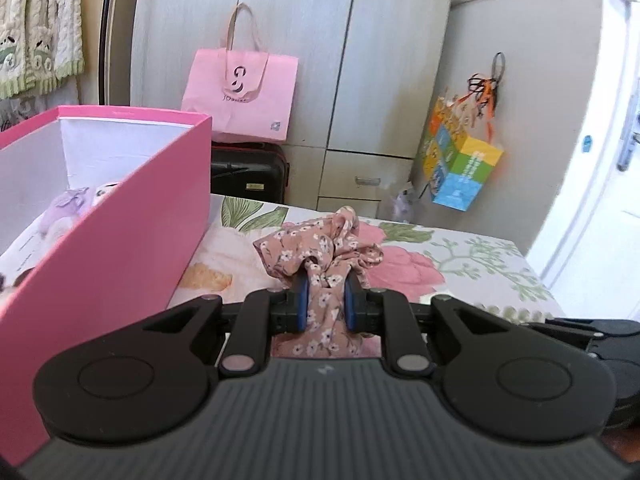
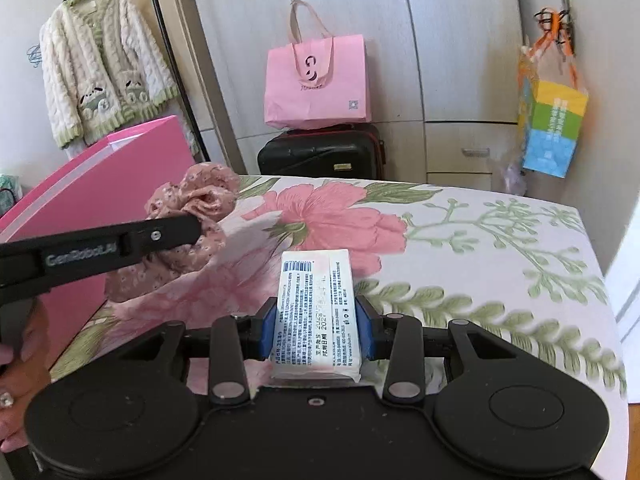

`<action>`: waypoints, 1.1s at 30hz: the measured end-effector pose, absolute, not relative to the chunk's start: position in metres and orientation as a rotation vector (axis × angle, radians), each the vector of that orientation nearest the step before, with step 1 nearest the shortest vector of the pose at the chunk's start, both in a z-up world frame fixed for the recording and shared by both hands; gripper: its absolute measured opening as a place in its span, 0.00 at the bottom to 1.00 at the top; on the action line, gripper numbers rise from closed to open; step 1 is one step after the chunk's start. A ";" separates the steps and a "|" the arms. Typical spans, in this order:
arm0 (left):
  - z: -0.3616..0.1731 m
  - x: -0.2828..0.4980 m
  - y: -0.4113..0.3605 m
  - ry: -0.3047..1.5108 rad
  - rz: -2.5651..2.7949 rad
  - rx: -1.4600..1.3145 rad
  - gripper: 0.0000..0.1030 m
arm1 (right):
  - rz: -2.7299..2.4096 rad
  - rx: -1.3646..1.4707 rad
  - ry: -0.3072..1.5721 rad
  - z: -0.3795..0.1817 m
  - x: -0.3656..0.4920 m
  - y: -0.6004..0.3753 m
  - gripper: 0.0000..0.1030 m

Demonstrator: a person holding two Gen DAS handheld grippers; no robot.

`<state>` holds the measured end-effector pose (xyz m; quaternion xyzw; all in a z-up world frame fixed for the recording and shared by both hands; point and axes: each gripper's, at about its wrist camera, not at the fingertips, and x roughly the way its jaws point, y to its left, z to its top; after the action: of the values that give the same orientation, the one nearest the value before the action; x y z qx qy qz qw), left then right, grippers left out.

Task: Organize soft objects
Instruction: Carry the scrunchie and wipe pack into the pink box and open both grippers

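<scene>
My left gripper [image 1: 325,298] is shut on a pink floral scrunchie [image 1: 320,252] and holds it above the flowered bedspread [image 1: 460,256], just right of the open pink box [image 1: 132,216]. The same scrunchie [image 2: 192,200] and the left gripper's finger [image 2: 160,236] show at the left of the right wrist view. My right gripper [image 2: 317,328] is shut on a white tissue pack [image 2: 316,308] with a printed label, held above the bedspread [image 2: 480,248]. Inside the box lie small plush toys [image 1: 72,204].
A black suitcase [image 2: 320,152] with a pink paper bag [image 2: 316,80] on it stands beyond the bed against the wardrobe [image 2: 400,40]. A colourful bag [image 2: 552,132] hangs at the right. A knitted cardigan [image 2: 100,64] hangs at the left.
</scene>
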<state>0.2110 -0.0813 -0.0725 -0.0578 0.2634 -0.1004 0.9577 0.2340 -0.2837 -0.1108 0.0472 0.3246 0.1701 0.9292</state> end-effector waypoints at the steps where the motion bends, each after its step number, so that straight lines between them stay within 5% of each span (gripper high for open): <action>1: -0.071 0.204 -0.080 0.533 -0.209 -0.111 0.16 | 0.338 0.090 0.659 -0.110 0.227 -0.280 0.43; 33: -0.011 0.040 0.018 0.439 -0.423 -0.090 0.16 | 0.421 0.183 0.525 -0.057 0.064 -0.232 0.43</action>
<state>0.0400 0.0181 -0.0106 -0.0442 0.2160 -0.2080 0.9529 0.0636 -0.2316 -0.0571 0.0897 0.2571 0.2062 0.9399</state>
